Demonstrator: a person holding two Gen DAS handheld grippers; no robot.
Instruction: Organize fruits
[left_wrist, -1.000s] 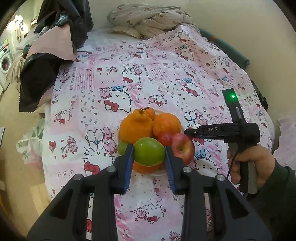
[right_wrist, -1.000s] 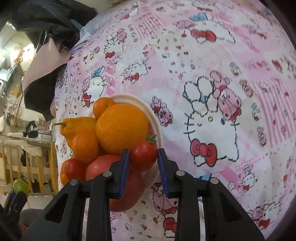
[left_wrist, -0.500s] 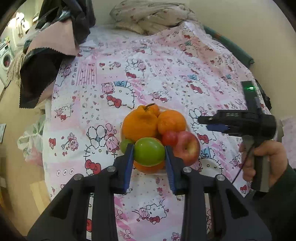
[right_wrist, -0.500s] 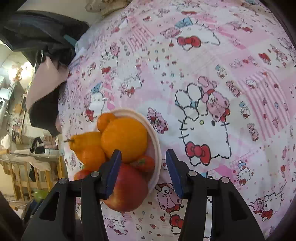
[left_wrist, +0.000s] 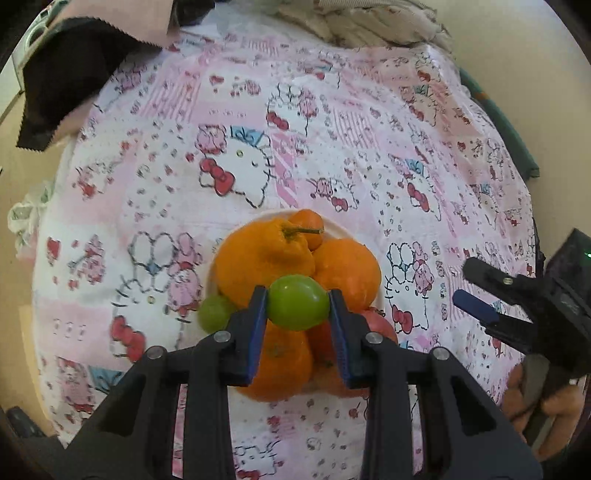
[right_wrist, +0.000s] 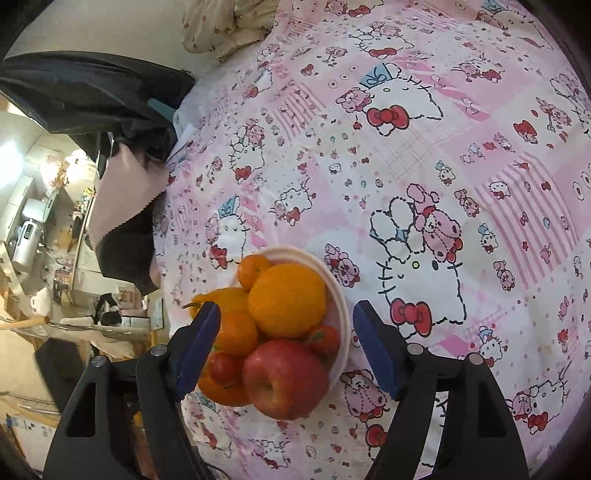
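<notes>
Right gripper (right_wrist: 286, 343) has let go of the small tomato (right_wrist: 323, 341) it was clamping a second ago — tomato now sits at the plate (right_wrist: 341, 306) rim beside the red apple (right_wrist: 284, 378), and the jaws are opening with nothing pinched between them, backed off above the pile. So that piece is placed; right hand is free.

Left gripper (left_wrist: 297, 306) is clamped on a green fruit (left_wrist: 297, 302) — pads press both its sides — and it has come in closer over the heap, now right above the big stemmed orange (left_wrist: 264, 258) and the round orange (left_wrist: 347, 269). Looks like the next drop-off.

Problem: the plate is stacked full. Tangerines, oranges, apple, another green fruit (left_wrist: 214, 313) at the left edge — no flat spot left, so the green one will likely roll off onto the pink cartoon bedsheet (left_wrist: 332, 129).

Around: dark jacket with pink lining (right_wrist: 110, 147) at the bed's edge, crumpled blanket (right_wrist: 225, 26) by the wall — neither in the way. Right gripper in the left view (left_wrist: 476, 291) sits off to the side, clear of the path.
</notes>
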